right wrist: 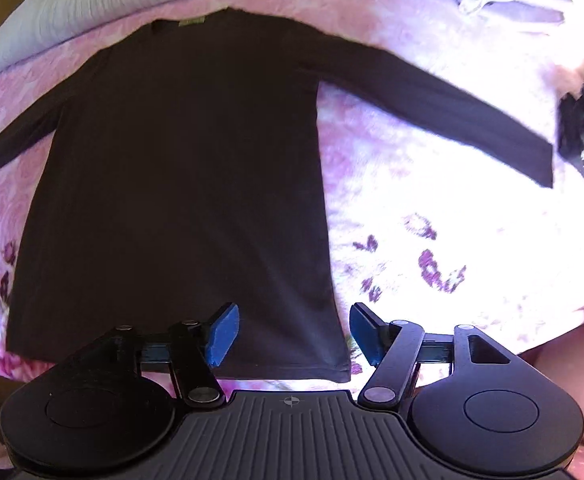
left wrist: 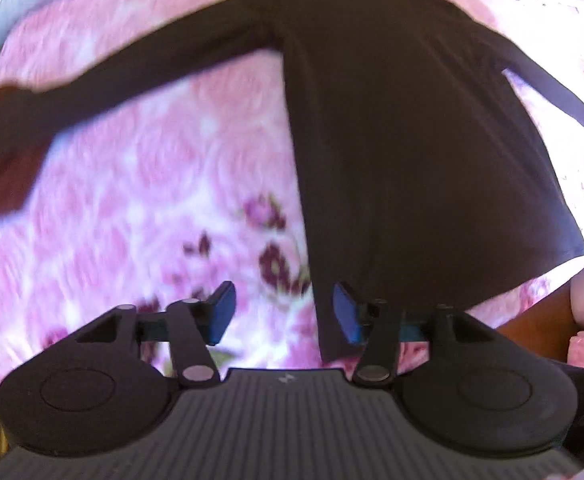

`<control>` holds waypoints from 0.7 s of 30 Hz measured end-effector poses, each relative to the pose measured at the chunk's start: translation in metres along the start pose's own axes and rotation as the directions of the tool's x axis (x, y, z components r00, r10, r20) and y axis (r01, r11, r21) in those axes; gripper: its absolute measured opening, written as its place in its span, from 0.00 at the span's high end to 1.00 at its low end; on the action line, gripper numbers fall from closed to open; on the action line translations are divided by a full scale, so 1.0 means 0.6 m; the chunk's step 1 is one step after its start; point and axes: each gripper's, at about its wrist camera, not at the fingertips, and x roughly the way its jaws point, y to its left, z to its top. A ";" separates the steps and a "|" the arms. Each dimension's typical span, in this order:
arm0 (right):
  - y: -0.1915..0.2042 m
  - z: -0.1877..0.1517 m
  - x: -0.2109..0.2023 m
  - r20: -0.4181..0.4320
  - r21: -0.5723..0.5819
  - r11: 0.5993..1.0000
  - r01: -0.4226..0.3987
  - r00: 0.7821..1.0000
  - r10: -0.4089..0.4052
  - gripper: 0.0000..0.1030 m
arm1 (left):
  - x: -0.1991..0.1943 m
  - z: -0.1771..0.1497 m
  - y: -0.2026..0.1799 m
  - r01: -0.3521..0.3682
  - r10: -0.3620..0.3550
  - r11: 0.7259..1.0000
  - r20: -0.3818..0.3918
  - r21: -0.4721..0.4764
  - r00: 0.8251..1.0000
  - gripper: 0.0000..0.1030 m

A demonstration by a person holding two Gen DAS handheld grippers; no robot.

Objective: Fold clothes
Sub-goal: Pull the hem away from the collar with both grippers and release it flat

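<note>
One flat, dark long-sleeved shirt (right wrist: 180,168)

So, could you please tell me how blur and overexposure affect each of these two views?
Left wrist view: motion blur smears the pink floral bedspread and the dark long-sleeved shirt, while the left tongs stay sharp. Right wrist view: steadier, but glare whitens the bedspread right of the shirt; the right tongs are crisp.
</note>
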 end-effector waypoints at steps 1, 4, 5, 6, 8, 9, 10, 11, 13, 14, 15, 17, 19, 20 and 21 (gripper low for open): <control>0.003 -0.002 -0.006 0.001 0.002 1.000 -0.006 1.000 0.006 0.35 | -0.009 0.009 -0.004 0.001 -0.002 1.000 0.013 0.016 1.000 0.37; 0.010 -0.008 -0.021 0.005 0.009 0.999 -0.031 0.999 0.031 0.31 | -0.037 0.031 -0.015 -0.007 0.006 0.999 0.048 0.039 0.999 0.34; 0.013 -0.009 -0.026 0.009 0.017 0.999 -0.045 0.999 0.045 0.30 | -0.047 0.036 -0.016 -0.016 0.014 0.999 0.058 0.030 0.998 0.33; 0.015 -0.009 -0.031 0.012 0.024 0.998 -0.059 0.998 0.058 0.29 | -0.055 0.038 -0.016 -0.021 0.020 1.000 0.067 0.012 0.998 0.33; 0.021 -0.010 -0.036 0.010 0.039 0.995 -0.088 0.996 0.087 0.29 | -0.067 0.038 -0.010 -0.016 0.016 1.000 0.081 0.006 0.997 0.30; 0.033 -0.007 -0.034 0.010 0.045 0.994 -0.099 0.995 0.099 0.29 | -0.073 0.039 -0.007 -0.013 0.012 1.000 0.088 0.005 0.996 0.30; 0.046 -0.002 -0.031 0.011 0.051 0.993 -0.110 0.994 0.109 0.28 | -0.079 0.039 -0.004 -0.010 0.009 1.000 0.095 0.003 0.995 0.29; 0.055 -0.002 -0.031 0.012 0.055 0.992 -0.117 0.993 0.117 0.28 | -0.085 0.039 -0.001 -0.006 0.006 1.000 0.102 0.002 0.995 0.29; 0.076 -0.002 -0.030 0.011 0.050 0.990 -0.134 0.991 0.134 0.28 | -0.096 0.039 0.004 0.000 0.000 1.000 0.117 0.000 0.993 0.28; 0.090 -0.001 -0.028 0.010 0.038 0.989 -0.145 0.989 0.145 0.28 | -0.102 0.040 0.007 0.004 -0.003 1.000 0.124 -0.001 0.992 0.27; 0.105 0.000 -0.026 0.008 0.026 0.988 -0.155 0.988 0.155 0.28 | -0.107 0.040 0.010 0.007 -0.006 1.000 0.131 -0.003 0.991 0.27; 0.125 -0.009 -0.038 0.023 0.006 0.992 -0.126 0.992 0.125 0.28 | -0.119 0.040 0.016 0.013 -0.013 1.000 0.145 -0.005 0.989 0.26; 0.137 -0.019 -0.057 0.052 0.019 0.995 -0.096 0.994 0.094 0.28 | -0.130 0.041 0.022 0.020 -0.019 1.000 0.159 -0.007 0.987 0.26; 0.145 -0.023 -0.067 0.066 0.026 0.996 -0.087 0.994 0.085 0.28 | -0.136 0.041 0.025 0.023 -0.022 1.000 0.166 -0.008 0.986 0.26; 0.154 -0.028 -0.078 0.081 0.033 0.996 -0.080 0.994 0.077 0.28 | -0.142 0.041 0.028 0.027 -0.025 1.000 0.173 -0.009 0.985 0.26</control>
